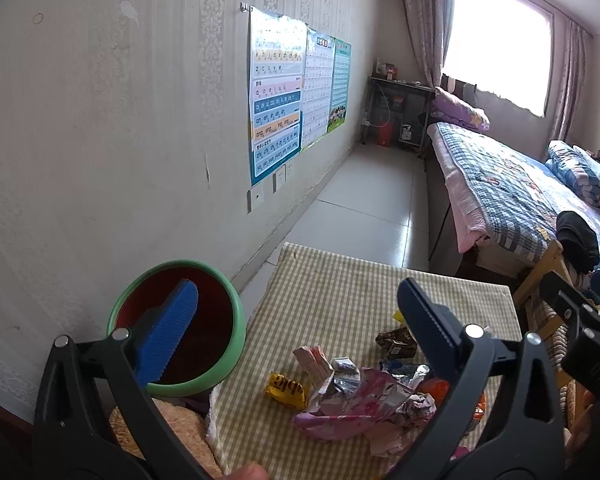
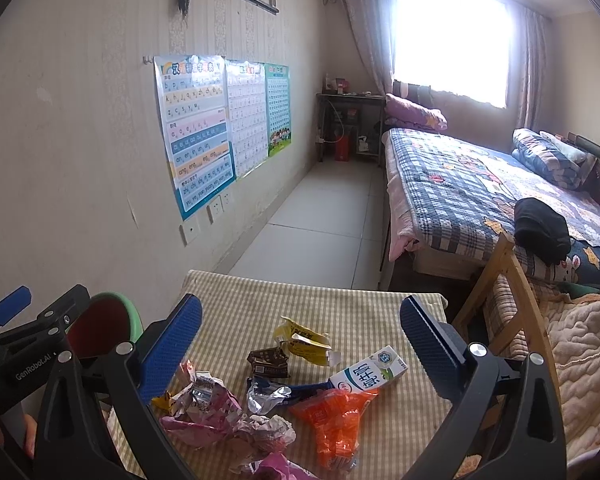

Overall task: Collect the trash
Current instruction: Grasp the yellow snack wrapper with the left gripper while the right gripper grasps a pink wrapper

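On the checked table (image 2: 340, 300), which stands before the bed (image 2: 460, 184), my trash pile (image 2: 260, 392) lies near its front edge, the green bin (image 1: 220, 344) just beside its left edge, and above it my left gripper (image 1: 296, 328) and right gripper (image 2: 300, 344) both spread wide, holding nothing.

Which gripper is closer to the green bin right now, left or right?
Left. The left gripper has one finger over the green bin beside the table. The right gripper hangs over the wrappers, with the bin off to its left.
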{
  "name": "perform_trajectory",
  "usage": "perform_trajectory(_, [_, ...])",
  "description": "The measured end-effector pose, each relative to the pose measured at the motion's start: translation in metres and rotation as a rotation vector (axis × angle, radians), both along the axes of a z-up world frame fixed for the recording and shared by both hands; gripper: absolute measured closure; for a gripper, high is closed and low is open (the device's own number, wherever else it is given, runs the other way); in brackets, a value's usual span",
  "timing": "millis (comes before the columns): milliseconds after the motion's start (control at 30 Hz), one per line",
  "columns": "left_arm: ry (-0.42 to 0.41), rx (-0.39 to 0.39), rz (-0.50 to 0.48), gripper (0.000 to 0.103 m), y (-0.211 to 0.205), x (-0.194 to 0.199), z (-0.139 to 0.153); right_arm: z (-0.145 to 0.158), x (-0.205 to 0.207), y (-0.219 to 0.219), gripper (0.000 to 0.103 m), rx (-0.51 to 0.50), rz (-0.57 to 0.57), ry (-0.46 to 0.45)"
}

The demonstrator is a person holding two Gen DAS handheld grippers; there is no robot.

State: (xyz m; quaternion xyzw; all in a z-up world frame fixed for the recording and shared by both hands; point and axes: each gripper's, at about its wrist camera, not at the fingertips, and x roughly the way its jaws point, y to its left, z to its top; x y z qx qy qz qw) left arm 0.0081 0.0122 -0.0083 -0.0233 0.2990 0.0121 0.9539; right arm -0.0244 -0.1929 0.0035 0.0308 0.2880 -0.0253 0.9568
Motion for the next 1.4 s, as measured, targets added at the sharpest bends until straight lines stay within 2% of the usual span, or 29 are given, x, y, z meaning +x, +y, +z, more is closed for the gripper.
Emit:
perform_trajectory(467, [0.003, 0.006, 0.002, 0.005, 0.003, 0.001, -0.002, -0.001, 0.0, -0.001, 0.007, 0.008, 0.0, 0.015])
perform_trajectory(600, [0.025, 0.03, -0.02, 0.005, 0.007, 0.002, -0.012, -0.007, 0.0, -0.004, 0.007, 0.004, -0.006, 0.024])
perform_trajectory(767, [0.131, 0.005, -0.078, 0.005, 0.018, 0.008, -0.053, -0.032, 0.001, -0.014, 0.007, 0.008, -0.016, 0.096])
perform_trajectory(800, [0.187, -0.018, -0.117, 0.005, 0.019, 0.011, -0.071, -0.037, 0.0, -0.015, 0.007, 0.011, -0.013, 0.11])
perform_trajectory(867, [0.243, -0.011, -0.139, 0.005, 0.019, 0.013, -0.092, -0.05, -0.001, -0.016, 0.007, 0.016, -0.003, 0.142])
perform_trajectory(933, [0.301, -0.006, -0.162, 0.01, 0.019, 0.016, -0.117, -0.062, -0.002, -0.017, 0.007, 0.022, 0.015, 0.18])
perform_trajectory(1100, [0.405, -0.071, -0.207, 0.025, 0.019, 0.045, -0.159, -0.084, -0.007, -0.017, 0.007, 0.035, 0.04, 0.242])
perform_trajectory(1267, [0.513, -0.121, -0.174, 0.027, 0.019, 0.064, -0.184, -0.094, -0.013, -0.021, 0.007, 0.058, 0.032, 0.275])
perform_trajectory(1400, [0.503, -0.175, -0.101, 0.027, 0.028, 0.059, -0.184, -0.099, -0.016, -0.026, 0.007, 0.06, 0.022, 0.292])
